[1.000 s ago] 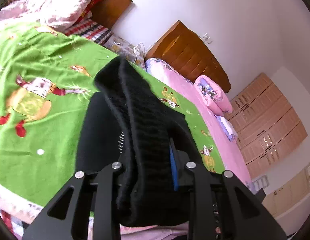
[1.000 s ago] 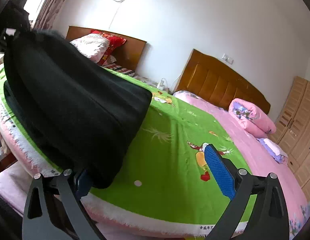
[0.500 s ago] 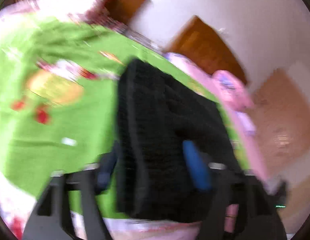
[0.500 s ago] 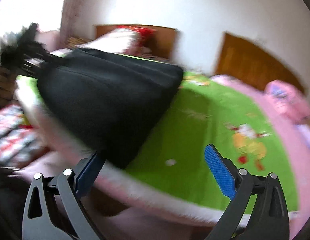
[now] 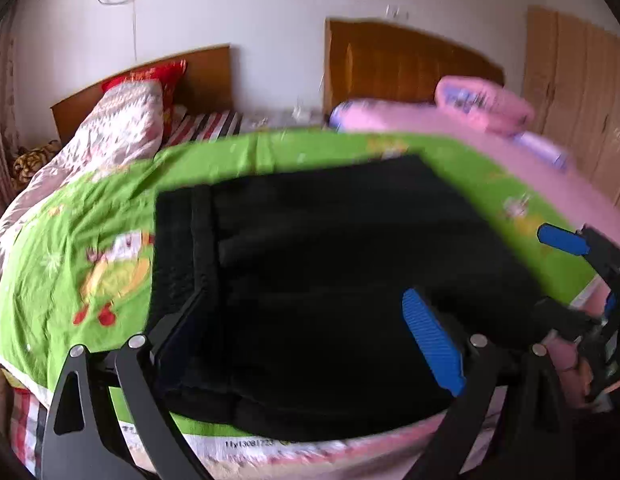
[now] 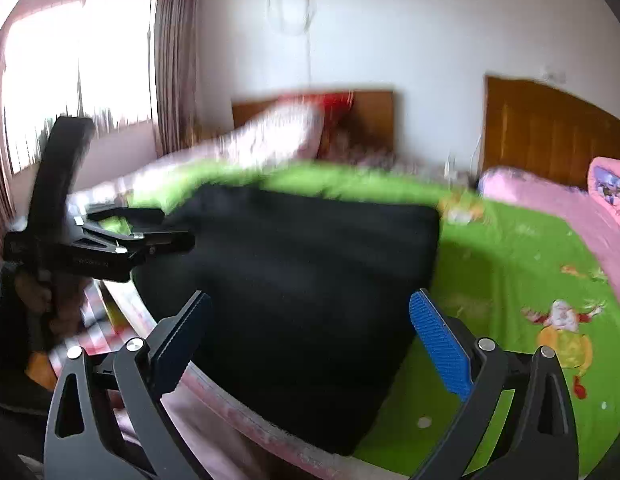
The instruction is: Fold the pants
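The black pants [image 5: 330, 272] lie folded in a thick rectangle on the green cartoon bedsheet [image 5: 69, 240], near the bed's front edge. My left gripper [image 5: 310, 332] is open, its blue-padded fingers spread on either side of the pants' near edge and holding nothing. My right gripper [image 6: 310, 344] is open too, just in front of the pants [image 6: 310, 280], empty. The left gripper also shows in the right wrist view [image 6: 109, 240], at the pants' left side. The right gripper shows at the right edge of the left wrist view [image 5: 582, 272].
Pillows [image 5: 121, 128] and a wooden headboard [image 5: 149, 80] lie at the bed's far end. A second bed with pink bedding [image 5: 470, 120] stands to the right, wardrobes [image 5: 582, 92] beyond. A bright window with curtains [image 6: 69, 80] is at the left.
My left gripper has opened and let go of the pants, which now lie flat on the bed. Both grippers have swung round and drawn back to the bed's edge.
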The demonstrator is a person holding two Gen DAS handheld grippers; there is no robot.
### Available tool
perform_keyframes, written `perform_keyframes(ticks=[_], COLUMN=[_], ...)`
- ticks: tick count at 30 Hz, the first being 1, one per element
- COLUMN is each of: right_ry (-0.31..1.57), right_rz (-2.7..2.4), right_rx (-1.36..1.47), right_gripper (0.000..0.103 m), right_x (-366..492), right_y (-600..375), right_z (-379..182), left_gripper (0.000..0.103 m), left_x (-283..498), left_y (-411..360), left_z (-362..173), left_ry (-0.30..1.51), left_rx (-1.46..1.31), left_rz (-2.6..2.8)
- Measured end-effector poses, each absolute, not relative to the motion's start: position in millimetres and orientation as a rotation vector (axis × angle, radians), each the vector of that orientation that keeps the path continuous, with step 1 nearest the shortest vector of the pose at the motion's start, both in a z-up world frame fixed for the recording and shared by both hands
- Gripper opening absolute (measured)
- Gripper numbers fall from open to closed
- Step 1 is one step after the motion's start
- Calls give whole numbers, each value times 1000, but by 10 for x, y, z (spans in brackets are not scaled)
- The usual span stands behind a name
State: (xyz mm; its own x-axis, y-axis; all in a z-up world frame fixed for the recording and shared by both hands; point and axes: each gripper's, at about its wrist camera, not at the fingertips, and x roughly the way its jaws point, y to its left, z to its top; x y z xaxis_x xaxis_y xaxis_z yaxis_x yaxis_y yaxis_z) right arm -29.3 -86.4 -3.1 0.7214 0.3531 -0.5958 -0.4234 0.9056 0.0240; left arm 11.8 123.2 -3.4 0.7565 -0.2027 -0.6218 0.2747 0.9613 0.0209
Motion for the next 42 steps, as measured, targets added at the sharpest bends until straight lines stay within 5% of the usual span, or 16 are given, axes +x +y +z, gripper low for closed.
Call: perform_keyframes(ticks=[12, 23, 31, 39, 42], right_ry=[633, 1042, 986, 1204, 1099], right_rz=[547, 788, 756, 974, 859], right_rx=[-3, -137, -95, -86, -68], right_gripper=[99, 99, 99, 99, 99], right_x=[140, 1666, 1753, 1880, 2120], right_y=[-1149, -599, -292, 412, 368], right_z=[555, 133, 431, 115, 248], left_gripper=[101, 102, 101, 102, 102], left_x=[183, 561, 373, 126, 134], left_y=[1364, 1383, 1429, 1243, 1249], left_z=[494, -92, 34, 16, -14], left_ry=[594, 774, 724, 715, 719], left_rx=[39, 82, 102, 165, 173], left_rz=[-294, -229, -197, -322, -328])
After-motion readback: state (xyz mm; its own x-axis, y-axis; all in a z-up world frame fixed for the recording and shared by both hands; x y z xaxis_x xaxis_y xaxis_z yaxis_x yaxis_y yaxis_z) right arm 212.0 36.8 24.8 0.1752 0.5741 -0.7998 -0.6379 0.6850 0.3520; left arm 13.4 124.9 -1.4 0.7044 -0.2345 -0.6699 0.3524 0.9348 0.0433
